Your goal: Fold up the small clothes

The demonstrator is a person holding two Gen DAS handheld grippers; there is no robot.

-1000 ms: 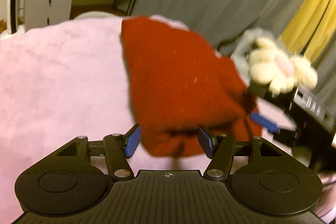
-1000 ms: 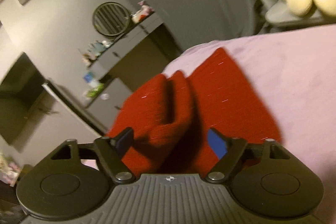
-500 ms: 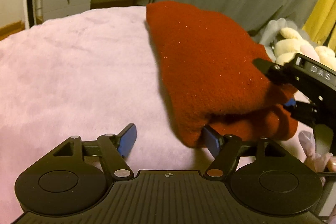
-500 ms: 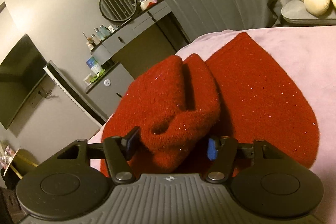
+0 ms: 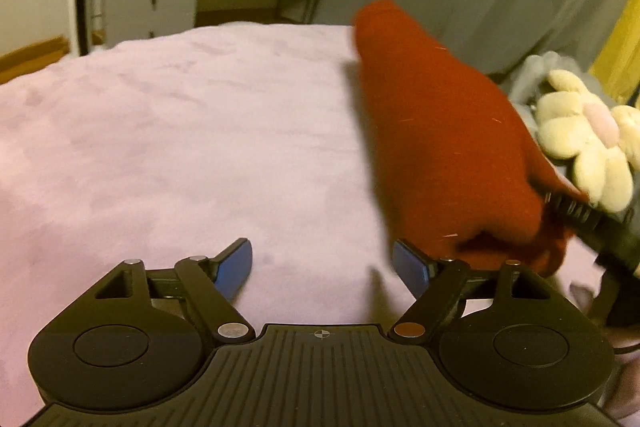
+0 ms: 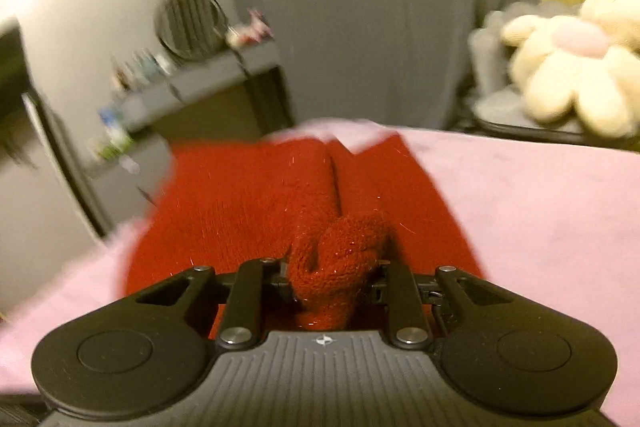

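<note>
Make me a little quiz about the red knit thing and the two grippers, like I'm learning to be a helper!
1. True or false: the left gripper has the red knit between its fingers.
2. What does the right gripper pinch?
A. the flower plush
B. a bunched fold of the red knit
C. the pink blanket
3. Fill in: beside the bed lies a cream flower ____.

Key: 1. False: its jaws are opening over bare blanket, and the knit lies to their right. 2. B: the jaws are closing on it. 3. plush.
</note>
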